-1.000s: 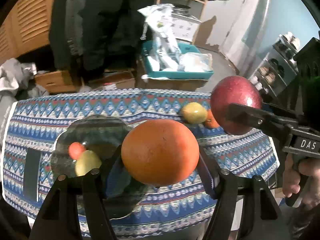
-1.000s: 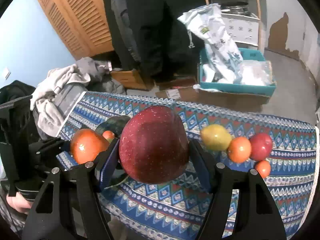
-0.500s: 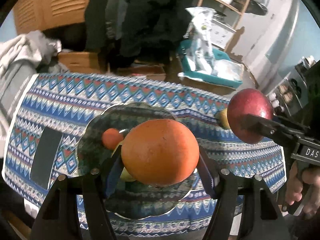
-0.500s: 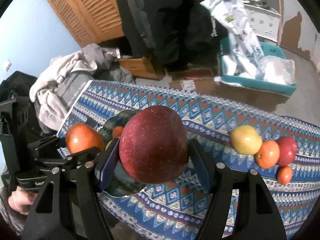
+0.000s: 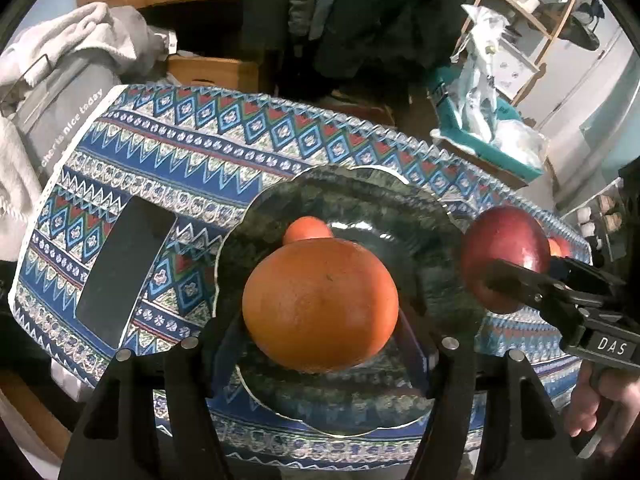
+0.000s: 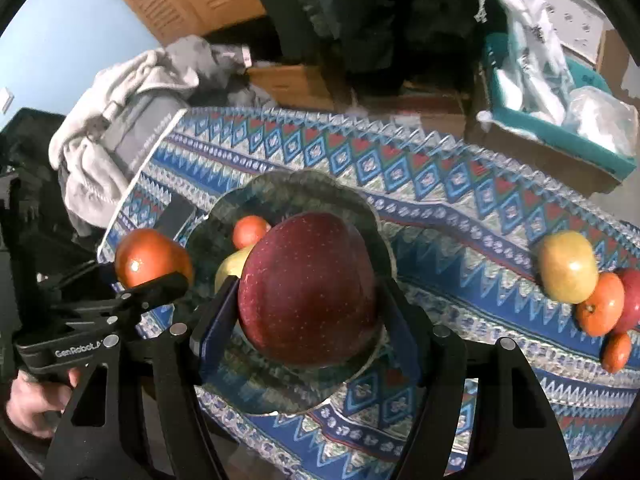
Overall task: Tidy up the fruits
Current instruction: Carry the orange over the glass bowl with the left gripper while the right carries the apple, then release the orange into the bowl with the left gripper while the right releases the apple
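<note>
- Partly done, judging by the layout: 2 fruits already on the dark plate [image 6: 372,216], a small orange fruit [image 6: 251,231] at its far side and a yellow-green fruit [image 6: 232,266] just beside it.
- In transit: 2 more, a large orange [image 5: 320,306] and a red apple [image 6: 308,292], both held over the plate, neither set down yet.
- Left to do: 4 fruits well to the right of the plate on the patterned cloth [image 6: 440,184]: a yellow apple [image 6: 568,266], an orange one [image 6: 600,308], a red one at the frame edge [image 6: 632,300], a small orange one [image 6: 616,352].
- Left gripper [image 5: 320,320]: clamped on the large orange, tilted steeply down over the plate's near half.
- Right gripper [image 6: 308,308]: clamped on the red apple, tilted steeply down at the plate's right side, as seen from the left wrist.
- Hands [image 5: 604,404] on the handles at the plate's near side, below both tools.
- Likely next, as a judgement: lowering, then releasing clear of the 2 fruits already there.
</note>
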### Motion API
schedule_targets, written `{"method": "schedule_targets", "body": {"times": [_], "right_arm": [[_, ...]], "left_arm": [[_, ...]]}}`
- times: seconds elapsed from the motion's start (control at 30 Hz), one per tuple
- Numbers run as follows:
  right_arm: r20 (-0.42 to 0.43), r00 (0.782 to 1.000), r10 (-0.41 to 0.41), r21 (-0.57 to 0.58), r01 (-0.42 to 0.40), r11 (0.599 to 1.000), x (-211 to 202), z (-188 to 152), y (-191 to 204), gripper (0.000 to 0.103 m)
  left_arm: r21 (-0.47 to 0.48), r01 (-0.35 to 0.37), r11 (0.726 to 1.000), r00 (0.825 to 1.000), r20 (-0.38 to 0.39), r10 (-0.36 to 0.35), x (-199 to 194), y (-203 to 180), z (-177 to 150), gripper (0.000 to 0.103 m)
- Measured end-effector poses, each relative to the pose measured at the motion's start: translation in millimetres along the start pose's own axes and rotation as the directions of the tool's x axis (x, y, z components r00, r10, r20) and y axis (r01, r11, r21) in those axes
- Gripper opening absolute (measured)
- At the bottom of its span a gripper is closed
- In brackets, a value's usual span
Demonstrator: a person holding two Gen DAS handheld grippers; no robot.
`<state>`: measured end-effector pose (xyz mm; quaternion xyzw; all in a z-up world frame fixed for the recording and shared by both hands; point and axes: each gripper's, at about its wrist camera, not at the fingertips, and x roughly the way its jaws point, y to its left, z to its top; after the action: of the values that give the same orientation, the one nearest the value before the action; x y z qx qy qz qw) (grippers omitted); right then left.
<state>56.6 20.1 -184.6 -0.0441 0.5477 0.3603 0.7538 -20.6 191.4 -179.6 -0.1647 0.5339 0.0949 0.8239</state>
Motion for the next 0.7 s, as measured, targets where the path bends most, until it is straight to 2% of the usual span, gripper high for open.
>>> {"method": "schedule_targets", "body": {"times": [0.37, 0.7], "right_arm": [[-0.074, 0.997, -0.032, -0.007, 0.031, 0.999, 35, -5, 6, 0.07], [-0.118, 0.99, -0.071, -0.006, 0.071, 0.997, 51, -12, 0, 0.07]], "left_arm": [[0.017, -0.052, 0.998, 0.994, -0.092, 0.054, 31, 12, -13, 0.07], [0.035, -0.065, 0.997, 0.989, -0.129, 0.069, 43, 9, -19, 0.071]]}}
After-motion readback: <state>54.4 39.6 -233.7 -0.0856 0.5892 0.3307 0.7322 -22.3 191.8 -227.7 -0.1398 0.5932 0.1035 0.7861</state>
